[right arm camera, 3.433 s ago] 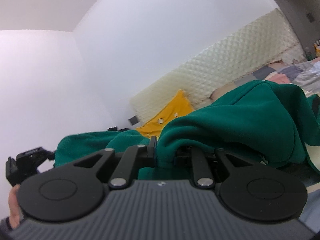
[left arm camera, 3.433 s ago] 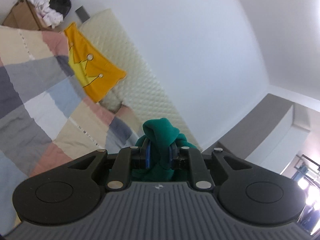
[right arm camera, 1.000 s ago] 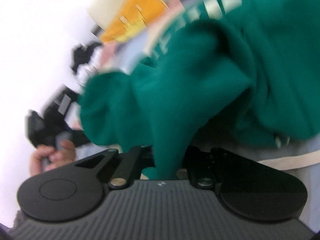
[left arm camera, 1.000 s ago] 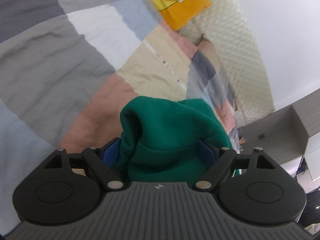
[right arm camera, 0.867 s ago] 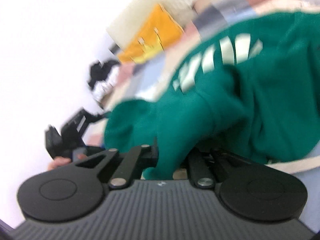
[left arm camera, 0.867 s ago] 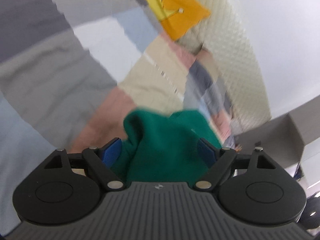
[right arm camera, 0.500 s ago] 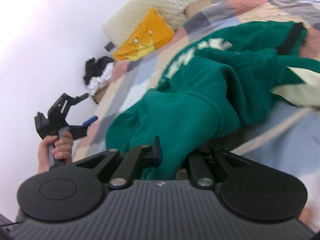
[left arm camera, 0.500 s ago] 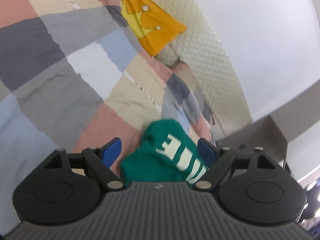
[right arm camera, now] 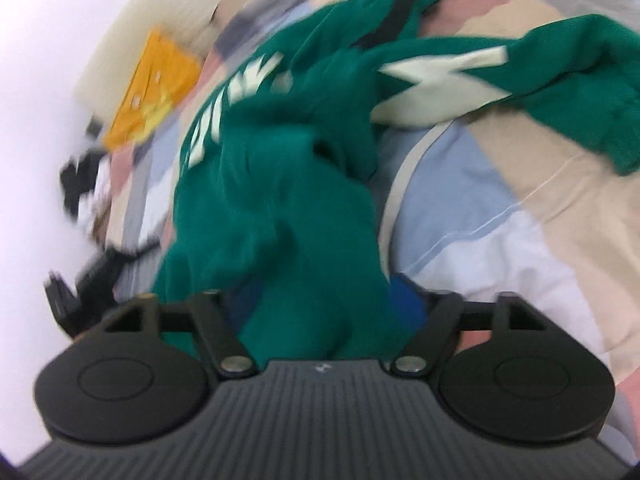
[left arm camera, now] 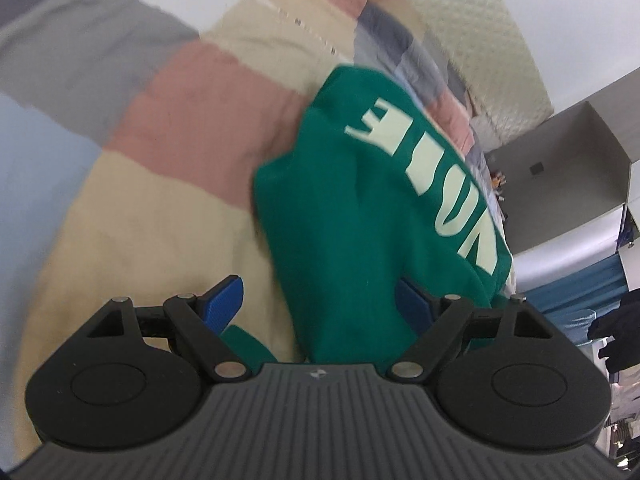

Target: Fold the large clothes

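Observation:
A green sweatshirt (left arm camera: 368, 216) with pale lettering lies crumpled on a patchwork bedspread (left arm camera: 168, 128). My left gripper (left arm camera: 320, 300) is open, its blue pads wide apart, with green cloth lying loose between them. In the right wrist view the sweatshirt (right arm camera: 280, 168) spreads away with one sleeve (right arm camera: 560, 64) out to the right. My right gripper (right arm camera: 324, 300) is open too, and a bunch of green cloth sits between its spread fingers. The left gripper shows blurred at the left in the right wrist view (right arm camera: 84, 280).
A yellow cushion (right arm camera: 156, 92) lies by the quilted headboard (left arm camera: 488, 40). A dark and white clothes pile (right arm camera: 84, 176) sits at the far left. A grey cabinet (left arm camera: 568, 168) stands beyond the bed.
Both grippers have opened and let go of the sweatshirt; the left opened first, the right within the last half second. The sweatshirt has dropped onto the bed and both grippers have tilted down.

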Demonstrator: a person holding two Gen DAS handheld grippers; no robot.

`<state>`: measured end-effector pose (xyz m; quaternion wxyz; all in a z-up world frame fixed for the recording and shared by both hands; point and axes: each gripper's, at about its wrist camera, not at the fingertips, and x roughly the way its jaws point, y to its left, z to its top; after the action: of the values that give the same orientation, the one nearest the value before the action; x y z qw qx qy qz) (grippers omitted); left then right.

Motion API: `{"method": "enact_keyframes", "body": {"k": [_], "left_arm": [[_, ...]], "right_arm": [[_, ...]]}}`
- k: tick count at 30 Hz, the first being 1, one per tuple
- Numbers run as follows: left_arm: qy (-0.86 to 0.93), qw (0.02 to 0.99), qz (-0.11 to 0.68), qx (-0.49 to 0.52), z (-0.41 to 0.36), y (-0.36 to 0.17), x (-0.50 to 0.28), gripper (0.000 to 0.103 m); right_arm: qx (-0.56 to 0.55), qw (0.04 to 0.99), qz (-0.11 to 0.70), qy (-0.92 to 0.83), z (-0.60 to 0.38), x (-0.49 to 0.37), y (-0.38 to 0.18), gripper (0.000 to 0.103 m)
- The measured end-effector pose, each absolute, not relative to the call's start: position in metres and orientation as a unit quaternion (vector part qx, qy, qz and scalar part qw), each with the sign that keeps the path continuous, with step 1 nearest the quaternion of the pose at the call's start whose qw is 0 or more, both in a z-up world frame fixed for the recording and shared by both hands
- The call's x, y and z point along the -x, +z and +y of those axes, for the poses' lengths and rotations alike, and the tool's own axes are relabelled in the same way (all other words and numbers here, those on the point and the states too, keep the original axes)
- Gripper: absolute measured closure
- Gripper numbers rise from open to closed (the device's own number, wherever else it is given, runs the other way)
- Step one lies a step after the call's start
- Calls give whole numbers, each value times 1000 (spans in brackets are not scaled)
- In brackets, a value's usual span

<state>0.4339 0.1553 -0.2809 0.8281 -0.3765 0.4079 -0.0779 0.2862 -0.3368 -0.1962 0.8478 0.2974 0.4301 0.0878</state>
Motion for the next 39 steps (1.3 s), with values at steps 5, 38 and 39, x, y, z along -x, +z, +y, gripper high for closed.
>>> {"method": "enact_keyframes", "body": {"k": [5,38,39], "left_arm": [[-92,807,433,390,136,-304,-448,17],[-122,824,409,372,118,-286,-466,94],[-125,826,393,383,123,-278,-461,95]], "right_arm": [[-345,854,383,74,-347,-303,-204,25],[-299,867,358,175,-315,-349,-227,88],[-297,871,344,185,-315,-345,-220,88]]}}
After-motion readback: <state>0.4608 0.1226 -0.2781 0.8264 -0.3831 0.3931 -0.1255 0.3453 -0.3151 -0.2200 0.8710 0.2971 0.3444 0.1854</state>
